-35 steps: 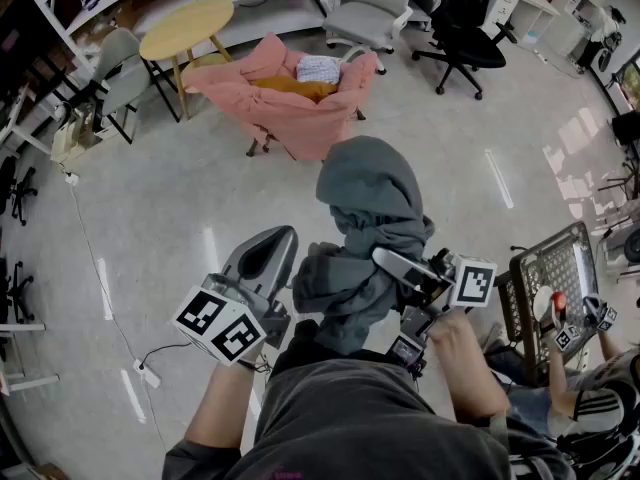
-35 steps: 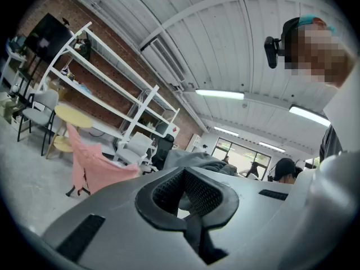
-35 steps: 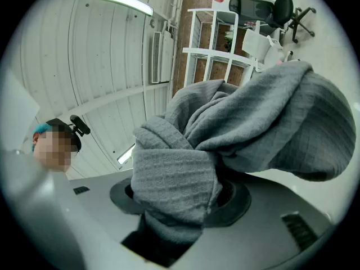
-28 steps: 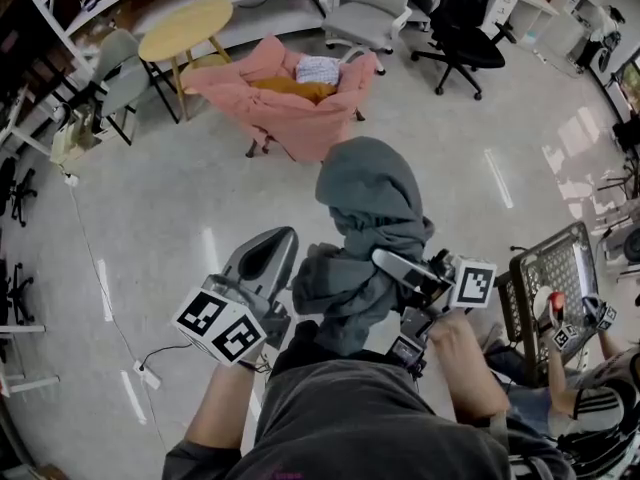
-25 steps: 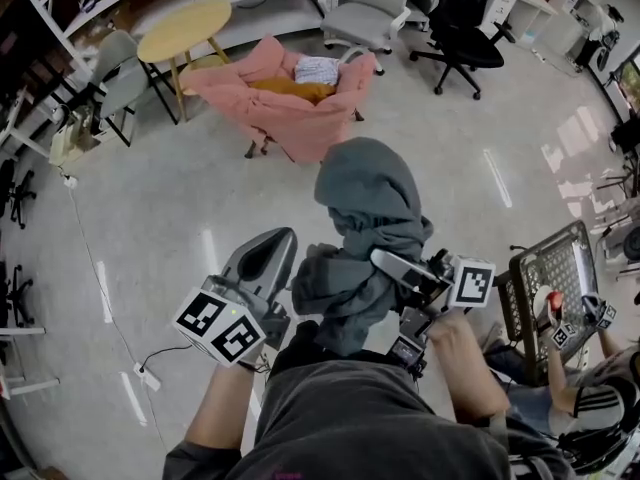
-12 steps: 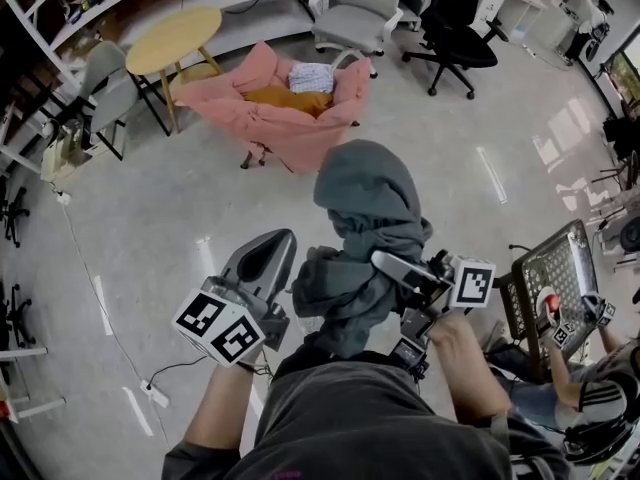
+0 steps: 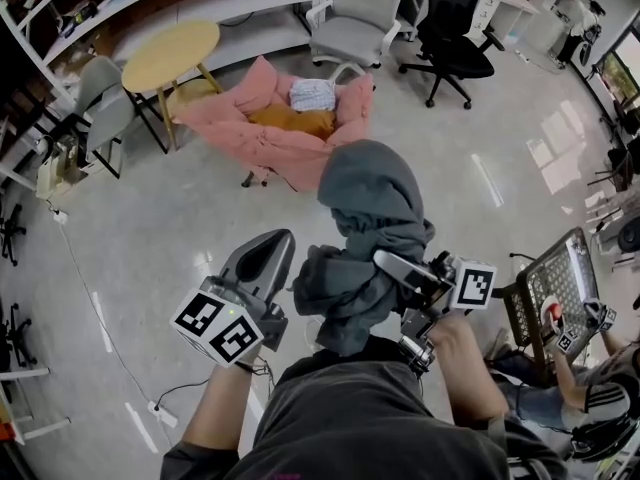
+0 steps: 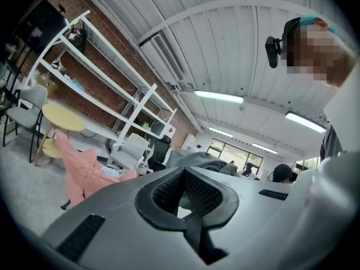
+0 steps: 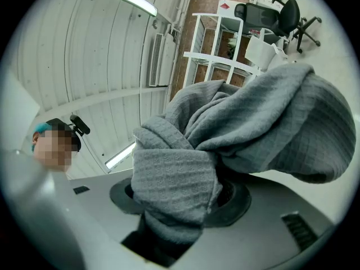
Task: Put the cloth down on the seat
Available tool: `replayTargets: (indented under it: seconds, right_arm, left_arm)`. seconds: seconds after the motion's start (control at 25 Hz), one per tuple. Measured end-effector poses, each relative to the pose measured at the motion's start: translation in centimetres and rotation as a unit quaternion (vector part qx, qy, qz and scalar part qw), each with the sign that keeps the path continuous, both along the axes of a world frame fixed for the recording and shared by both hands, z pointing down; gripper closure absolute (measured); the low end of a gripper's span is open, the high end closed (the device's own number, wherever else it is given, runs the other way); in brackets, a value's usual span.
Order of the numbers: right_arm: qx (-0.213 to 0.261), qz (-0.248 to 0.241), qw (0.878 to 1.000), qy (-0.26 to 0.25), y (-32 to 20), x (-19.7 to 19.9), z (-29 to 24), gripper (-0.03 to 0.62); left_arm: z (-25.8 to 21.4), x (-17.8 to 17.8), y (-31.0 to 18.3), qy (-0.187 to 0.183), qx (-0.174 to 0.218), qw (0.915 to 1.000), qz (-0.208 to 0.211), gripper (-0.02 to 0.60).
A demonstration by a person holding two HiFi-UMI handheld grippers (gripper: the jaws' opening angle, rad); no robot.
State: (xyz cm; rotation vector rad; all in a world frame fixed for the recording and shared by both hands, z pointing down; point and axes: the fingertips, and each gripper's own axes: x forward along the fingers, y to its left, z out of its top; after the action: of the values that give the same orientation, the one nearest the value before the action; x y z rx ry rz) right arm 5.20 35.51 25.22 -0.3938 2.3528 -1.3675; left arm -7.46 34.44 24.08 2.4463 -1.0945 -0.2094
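Observation:
A bundled grey cloth hangs in the air in front of me, with my right gripper shut on its lower folds. In the right gripper view the cloth fills the jaws and drapes over them. My left gripper is beside the cloth on its left, shut and holding nothing; its black pads meet. The seat, a chair draped in pink fabric, stands further ahead across the floor, with an orange cushion and a small checked cloth on it. The pink chair shows low at the left of the left gripper view.
A round yellow table stands left of the pink chair. Grey office chairs and a black one lie beyond. At the right another person's gripper is by a black wire basket. A cable runs over the floor.
The head view has shifted a little, so the pink chair sits slightly lower and further left in the picture. Both grippers and the grey cloth keep the same hold and pose.

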Motion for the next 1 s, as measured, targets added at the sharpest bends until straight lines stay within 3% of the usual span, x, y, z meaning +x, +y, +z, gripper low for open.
replayTargets:
  seconds: [0.48, 1.0]
  right_arm:
    - [-0.004, 0.008, 1.0, -0.004, -6.4, -1.3, 0.6, 0.365]
    - [-0.015, -0.005, 1.0, -0.012, -17.1, 1.5, 1.6, 0.365]
  left_arm:
    - [0.8, -1.9, -6.0, -0.001, -0.007, 1.0, -0.001, 0.574]
    - [1.9, 1.4, -16.6, -0.01, -0.019, 0.9997, -0.008, 0.574]
